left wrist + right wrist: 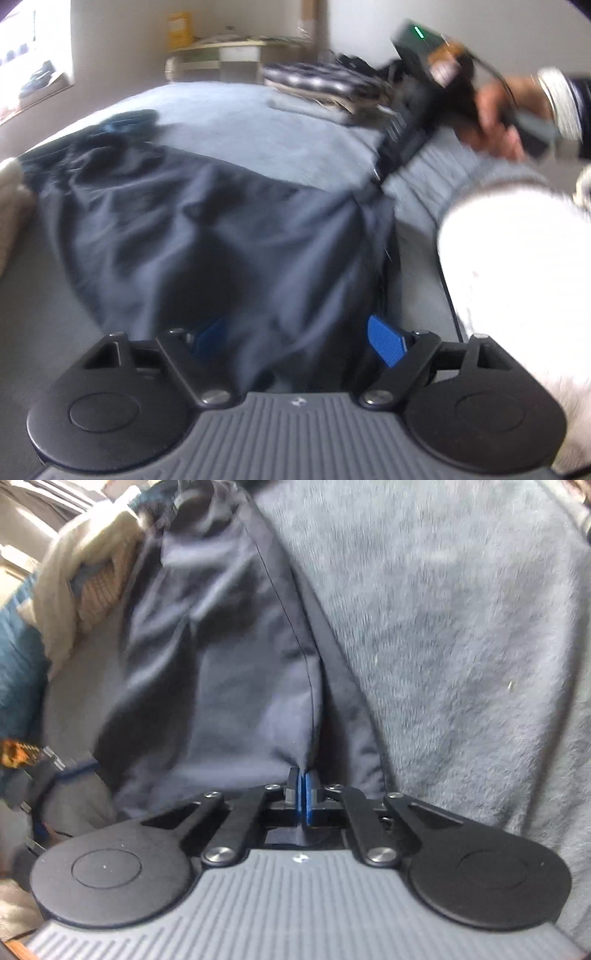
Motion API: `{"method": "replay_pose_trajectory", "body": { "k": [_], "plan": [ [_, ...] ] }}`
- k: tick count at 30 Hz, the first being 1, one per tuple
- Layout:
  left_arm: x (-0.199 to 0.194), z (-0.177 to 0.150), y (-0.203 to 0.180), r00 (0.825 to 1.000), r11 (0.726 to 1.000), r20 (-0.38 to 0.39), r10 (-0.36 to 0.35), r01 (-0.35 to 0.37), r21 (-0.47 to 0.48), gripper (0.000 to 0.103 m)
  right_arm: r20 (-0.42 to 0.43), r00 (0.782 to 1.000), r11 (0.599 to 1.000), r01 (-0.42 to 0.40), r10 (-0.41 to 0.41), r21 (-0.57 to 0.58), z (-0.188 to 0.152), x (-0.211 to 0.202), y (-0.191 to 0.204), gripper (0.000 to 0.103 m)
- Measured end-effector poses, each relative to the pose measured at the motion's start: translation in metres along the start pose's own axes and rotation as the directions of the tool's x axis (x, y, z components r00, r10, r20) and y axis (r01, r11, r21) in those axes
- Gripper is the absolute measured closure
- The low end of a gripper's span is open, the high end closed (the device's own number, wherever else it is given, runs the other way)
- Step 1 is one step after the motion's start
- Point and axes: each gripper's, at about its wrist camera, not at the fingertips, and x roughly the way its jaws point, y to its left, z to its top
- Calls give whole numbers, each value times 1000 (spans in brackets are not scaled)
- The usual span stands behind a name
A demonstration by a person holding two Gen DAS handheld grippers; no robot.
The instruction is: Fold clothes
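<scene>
Your right gripper (303,790) is pinched tight on a seamed edge of the navy garment (221,672), which lies rumpled on the grey fleece blanket (461,627). Left gripper (295,341) hovers over it, jaws wide, nothing clamped. Thin, limp, probably slick fabric: grab a hem or corner, keep it taut.

A bed (229,122) covered with a grey fleecy blanket (461,627) is seen. A dark navy garment (192,236) is spread on it; a checked folded pile (325,83) is set at the far edge.
</scene>
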Motion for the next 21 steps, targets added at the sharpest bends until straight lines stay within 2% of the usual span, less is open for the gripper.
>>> {"method": "replay_pose_trajectory", "body": {
  "k": [2,6,11,14,16,21],
  "plan": [
    [5,-3,-6,1000,1000,-10,-7,8,15,19,23,999,999,-23,22,34,4,-5,-5,103],
    [14,-6,-12,999,1000,-41,2,-1,17,22,16,1000,998,13,-14,56,8,-4,-18,103],
    [11,-7,-7,998,999,-50,35,-34,16,22,21,999,983,-30,26,180,4,4,-39,100],
    [1,-7,3,998,999,-41,44,-45,-23,22,36,993,956,-122,116,268,-1,8,-51,98],
    [-7,-8,11,998,997,-35,52,-55,-60,22,40,988,949,-154,149,276,-3,9,-52,97],
    [-28,-18,38,997,981,-51,66,-74,-179,22,-10,985,952,-165,173,258,-3,18,-49,95]
  ]
}}
